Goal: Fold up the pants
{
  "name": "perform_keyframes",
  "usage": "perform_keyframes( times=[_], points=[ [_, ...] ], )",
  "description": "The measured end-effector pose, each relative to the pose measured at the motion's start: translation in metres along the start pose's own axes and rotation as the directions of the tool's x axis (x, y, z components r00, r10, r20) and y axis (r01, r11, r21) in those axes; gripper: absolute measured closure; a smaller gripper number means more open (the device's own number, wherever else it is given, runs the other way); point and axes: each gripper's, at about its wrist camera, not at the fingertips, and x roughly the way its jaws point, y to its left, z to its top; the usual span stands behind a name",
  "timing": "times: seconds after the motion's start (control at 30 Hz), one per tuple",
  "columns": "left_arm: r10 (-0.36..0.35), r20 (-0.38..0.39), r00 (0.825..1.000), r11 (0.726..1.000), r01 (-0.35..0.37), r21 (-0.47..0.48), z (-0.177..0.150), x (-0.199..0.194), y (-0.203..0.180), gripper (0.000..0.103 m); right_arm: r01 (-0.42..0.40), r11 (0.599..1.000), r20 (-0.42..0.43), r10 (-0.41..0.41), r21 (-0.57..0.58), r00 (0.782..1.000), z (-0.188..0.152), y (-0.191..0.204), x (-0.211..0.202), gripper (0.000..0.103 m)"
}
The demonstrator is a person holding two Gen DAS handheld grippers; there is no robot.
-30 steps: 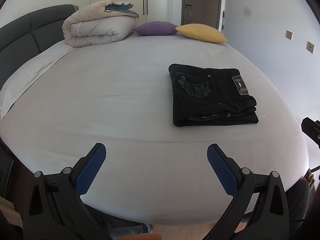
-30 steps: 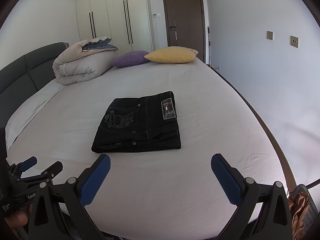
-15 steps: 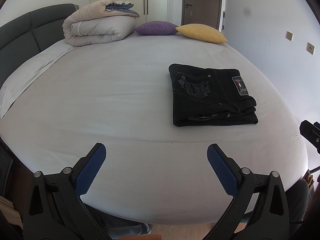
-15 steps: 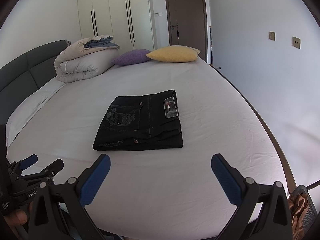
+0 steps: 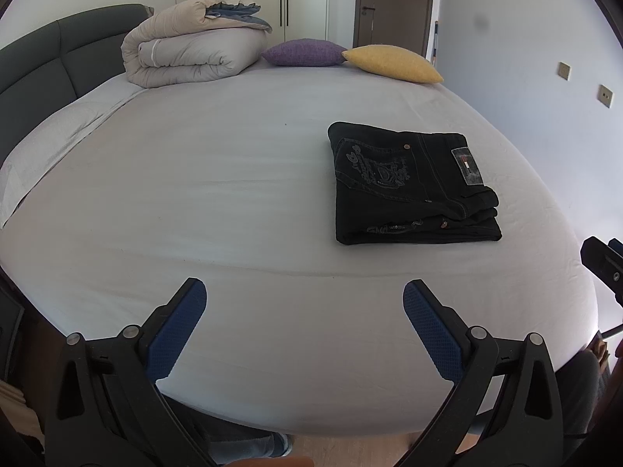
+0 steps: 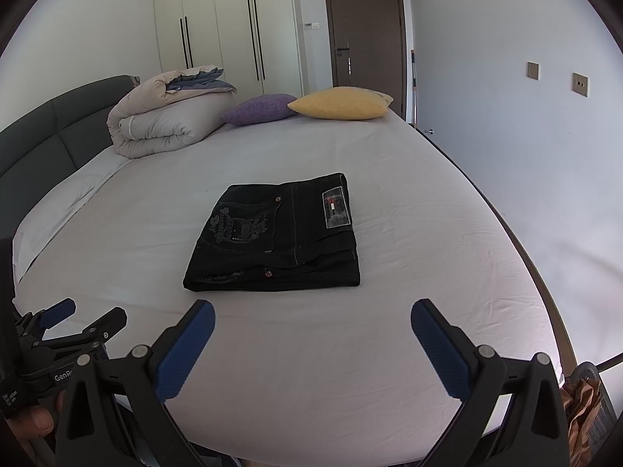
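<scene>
Pants: The black pants (image 6: 272, 233) lay folded in a neat flat stack on the bed (image 6: 389, 350), with a stitched pocket and a small patch on top.
Where the pants were: In the right wrist view they sat just ahead of the fingers, at about 12 o'clock. In the left wrist view the stack (image 5: 412, 183) sat off toward 1 o'clock.
Left gripper: The left gripper (image 5: 303, 311) was spread wide with nothing between its blue pads (image 5: 175, 330). It was held over the near edge of the bed, well apart from the pants.
Right gripper: The right gripper (image 6: 311, 334) was also spread wide and held nothing. It was near the stack but not touching it.
Far end of bed: A rolled beige blanket (image 6: 163, 120) sat at about 11 o'clock, with a purple pillow (image 6: 261, 109) and a yellow pillow (image 6: 342, 103) beside it.
Room: A brown door (image 6: 366, 27) and pale closets (image 6: 226, 27) stood behind the bed.
</scene>
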Motion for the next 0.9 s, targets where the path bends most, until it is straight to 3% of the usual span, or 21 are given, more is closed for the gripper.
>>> perform_keyframes(
  times=[0.9],
  points=[
    [-0.004,-0.014,1.000,1.000,0.004,-0.001,-0.0061,0.0043,-0.0002,0.000,-0.003,1.000,-0.007,0.003,-0.003,1.000,-0.0037,0.0008,0.0015,0.000]
  ],
)
